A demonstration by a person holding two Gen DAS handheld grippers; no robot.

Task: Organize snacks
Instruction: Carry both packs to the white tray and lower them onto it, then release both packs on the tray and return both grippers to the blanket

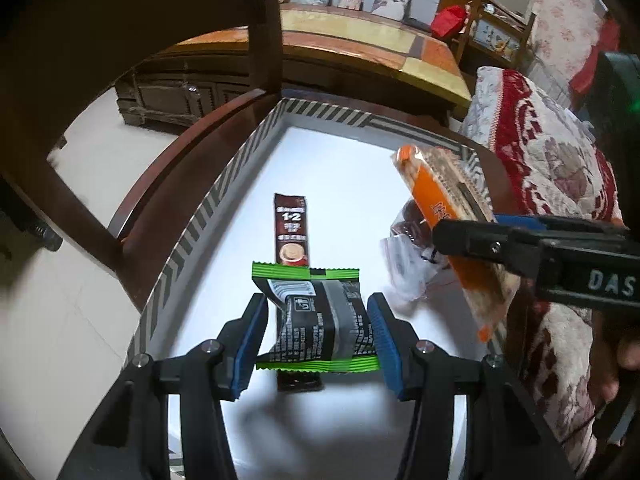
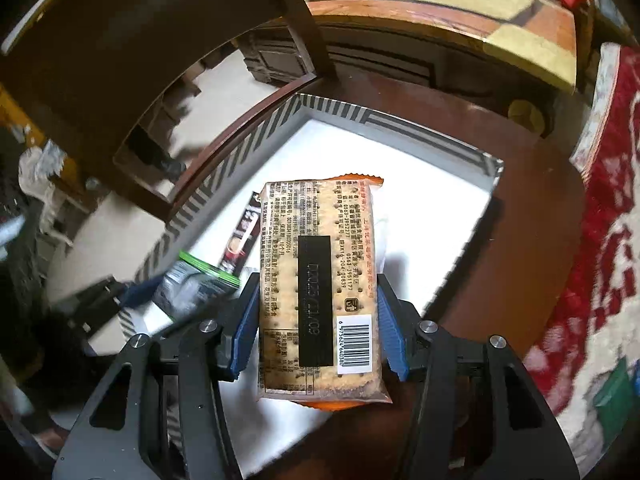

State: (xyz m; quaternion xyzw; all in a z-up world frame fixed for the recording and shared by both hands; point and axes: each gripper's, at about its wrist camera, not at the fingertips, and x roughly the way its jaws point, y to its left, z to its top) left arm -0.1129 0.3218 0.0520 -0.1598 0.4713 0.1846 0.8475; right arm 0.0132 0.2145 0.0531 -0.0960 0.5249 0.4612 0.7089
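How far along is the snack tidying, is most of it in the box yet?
Partly. A coffee stick and a clear-wrapped snack already lie in the striped box. The left gripper holds a green-edged packet and the right gripper a cracker pack, both above the box, not yet set down.

Both grippers, left (image 1: 316, 338) and right (image 2: 316, 326), are black with silver screws. Their ribbed pads (image 1: 250, 344) are blue. White letters "DAS" mark the right one.

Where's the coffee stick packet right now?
The coffee stick packet lies flat on the white floor of the striped box, partly under the green-edged snack held by the left gripper.
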